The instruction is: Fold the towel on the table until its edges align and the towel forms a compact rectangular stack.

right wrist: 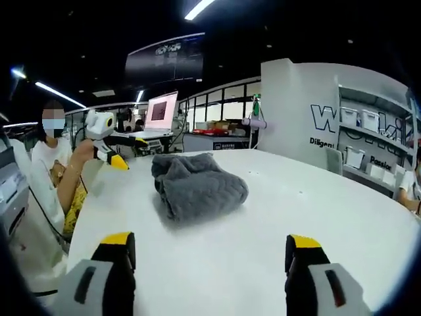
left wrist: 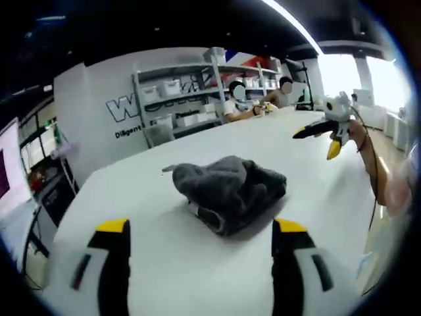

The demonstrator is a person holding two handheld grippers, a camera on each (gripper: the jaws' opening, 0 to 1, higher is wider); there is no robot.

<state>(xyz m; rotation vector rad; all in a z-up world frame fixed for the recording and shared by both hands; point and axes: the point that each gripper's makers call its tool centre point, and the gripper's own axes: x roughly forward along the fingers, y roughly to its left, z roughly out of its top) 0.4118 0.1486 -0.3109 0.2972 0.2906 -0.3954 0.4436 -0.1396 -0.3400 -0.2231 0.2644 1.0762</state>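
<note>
From where I sit, the grey towel (left wrist: 229,191) lies in a loose heap near the middle of the white table (left wrist: 316,158), and I would not call it folded. It is bunched and rumpled, one thick fold tucked under the front, edges nowhere near lined up. A small pale tag or scrap pokes out at its far side in the left gripper view (too small for me to say what it is).

My left hand-held gripper (left wrist: 200,227) sits low and close to the towel with its yellow-tipped jaws spread wide, nothing between them. My right hand-held gripper (right wrist: 214,242) is likewise spread and empty, facing the heap from the other side of the table. Each one shows up in the other's view, raised off to the side and clear of the cloth (left wrist: 322,138) (right wrist: 117,150).

So I judge the task barely begun: the towel first needs spreading flat, then folding edge to edge into a compact rectangle. All of that is left. People sit at the far end of the table by the shelving (left wrist: 191,89), well apart from the towel.
</note>
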